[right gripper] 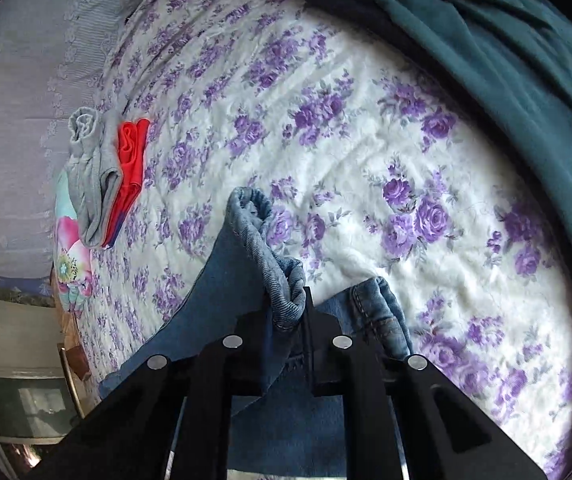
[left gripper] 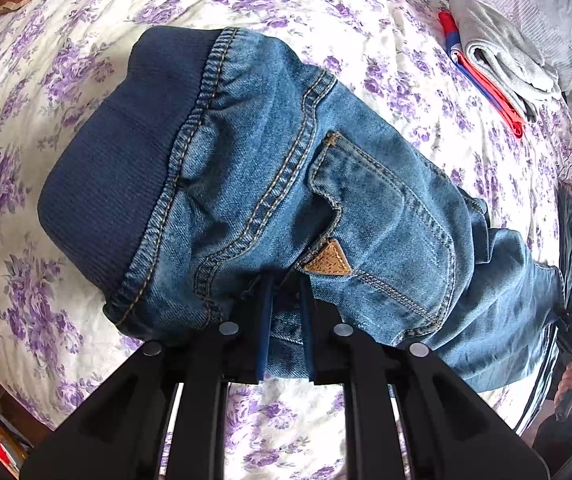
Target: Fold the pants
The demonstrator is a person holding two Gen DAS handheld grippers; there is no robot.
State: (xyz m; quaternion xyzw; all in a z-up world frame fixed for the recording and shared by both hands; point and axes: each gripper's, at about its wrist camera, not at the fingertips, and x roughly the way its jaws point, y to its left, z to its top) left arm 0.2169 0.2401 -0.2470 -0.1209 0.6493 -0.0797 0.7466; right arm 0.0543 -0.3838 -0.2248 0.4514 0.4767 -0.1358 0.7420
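Blue denim pants [left gripper: 325,184] spread across a bed under a white sheet [left gripper: 86,92] printed with purple roses, ribbed dark-blue waistband [left gripper: 114,176] toward the upper left of the left wrist view, back pocket with a tan triangular patch [left gripper: 327,262] facing up, legs trailing off to the right edge. Left tongs [left gripper: 286,284] drawn nearly together, pinching a fold of denim just below the patch, close to the side seam, pointed steeply down at the bed. Right tongs [right gripper: 287,304] likewise narrowed, clamped on a bunched leg hem [right gripper: 282,280] that rises up between the two black fingers [right gripper: 258,344]; a second cuff [right gripper: 381,312] lying just beside on the right, resting on the sheet. More denim draped beneath the right tongs, toward the lower left of that view. Folded clothes stacked near the far side of the bed: a grey garment [right gripper: 90,176] on top of a red one [right gripper: 130,168], with a flowered piece [right gripper: 70,256] next to them. Dark teal blanket [right gripper: 485,60] heaped along the upper right of the right wrist view. Pale lilac embroidered cover [right gripper: 18,92] beyond the folded stack. Part of a hand on a handle [left gripper: 569,384] visible at the far right edge of the left wrist view, too dim to make out further.
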